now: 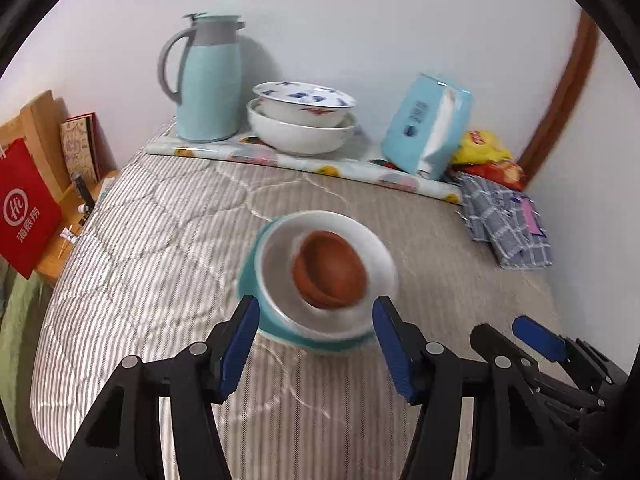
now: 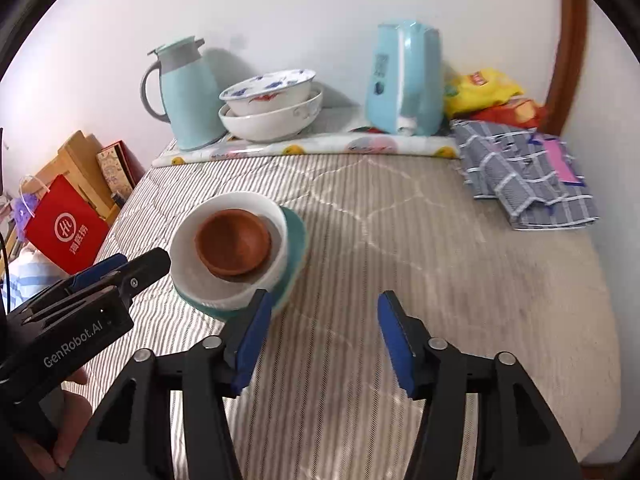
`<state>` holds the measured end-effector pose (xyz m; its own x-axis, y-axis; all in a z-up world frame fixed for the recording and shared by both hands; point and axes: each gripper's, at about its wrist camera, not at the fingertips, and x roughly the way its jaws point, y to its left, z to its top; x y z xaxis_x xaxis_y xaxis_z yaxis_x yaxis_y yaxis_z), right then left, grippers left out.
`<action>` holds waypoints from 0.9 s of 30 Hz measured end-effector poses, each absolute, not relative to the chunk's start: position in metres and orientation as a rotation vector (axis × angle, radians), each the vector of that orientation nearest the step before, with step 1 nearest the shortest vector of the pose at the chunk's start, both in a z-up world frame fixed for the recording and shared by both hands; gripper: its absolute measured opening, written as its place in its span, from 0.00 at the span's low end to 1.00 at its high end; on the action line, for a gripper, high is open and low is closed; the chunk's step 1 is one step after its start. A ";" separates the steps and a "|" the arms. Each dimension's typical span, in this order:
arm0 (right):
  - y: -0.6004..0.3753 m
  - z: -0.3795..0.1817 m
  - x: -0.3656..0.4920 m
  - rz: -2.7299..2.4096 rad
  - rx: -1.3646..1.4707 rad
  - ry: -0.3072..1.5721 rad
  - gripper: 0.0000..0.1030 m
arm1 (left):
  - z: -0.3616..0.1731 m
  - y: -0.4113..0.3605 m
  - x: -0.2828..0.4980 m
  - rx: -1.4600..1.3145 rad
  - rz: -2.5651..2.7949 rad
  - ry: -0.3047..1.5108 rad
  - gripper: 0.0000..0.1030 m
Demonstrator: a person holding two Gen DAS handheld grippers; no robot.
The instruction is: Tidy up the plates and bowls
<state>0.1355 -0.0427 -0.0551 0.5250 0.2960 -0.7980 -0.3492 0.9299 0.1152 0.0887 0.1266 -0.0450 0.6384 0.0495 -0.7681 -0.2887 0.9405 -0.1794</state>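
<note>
A stack sits on the striped quilt: a brown bowl [image 1: 330, 274] inside a white bowl [image 1: 362, 236] on a teal plate [image 1: 248, 276]. The same brown bowl [image 2: 233, 242], white bowl [image 2: 240, 204] and teal plate [image 2: 296, 236] show in the right wrist view. My left gripper [image 1: 316, 340] is open, its jaws on either side of the stack's near edge, touching nothing. My right gripper [image 2: 320, 336] is open and empty, just right of the stack. At the back, a blue-patterned bowl [image 1: 304, 106] rests in a larger white bowl [image 1: 298, 136].
A light-blue thermos jug [image 1: 208, 80], a blue tissue pack [image 1: 428, 128], snack bags [image 1: 486, 156] and a folded checked cloth [image 1: 508, 228] line the back and right by the wall. A red bag [image 1: 24, 208] stands off the left edge.
</note>
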 end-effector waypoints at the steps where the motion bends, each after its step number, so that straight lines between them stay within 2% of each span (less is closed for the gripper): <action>1: -0.049 -0.051 0.131 0.379 -0.058 0.938 0.55 | -0.041 0.120 0.084 -0.294 0.191 0.852 0.55; 3: -0.061 -0.044 0.124 0.367 -0.046 0.926 0.55 | -0.035 0.109 0.075 -0.281 0.185 0.836 0.56; 6: -0.082 -0.034 0.112 0.352 -0.011 0.908 0.55 | -0.023 0.091 0.059 -0.262 0.173 0.801 0.67; 9: -0.100 -0.025 0.095 0.336 0.010 0.871 0.57 | -0.013 0.076 0.045 -0.236 0.169 0.774 0.71; 15: -0.129 -0.007 0.063 0.274 0.014 0.791 0.88 | 0.003 0.057 0.021 -0.210 0.177 0.727 0.84; 27: -0.162 0.006 0.028 0.213 0.005 0.777 0.92 | 0.009 0.038 -0.007 -0.204 0.158 0.724 0.85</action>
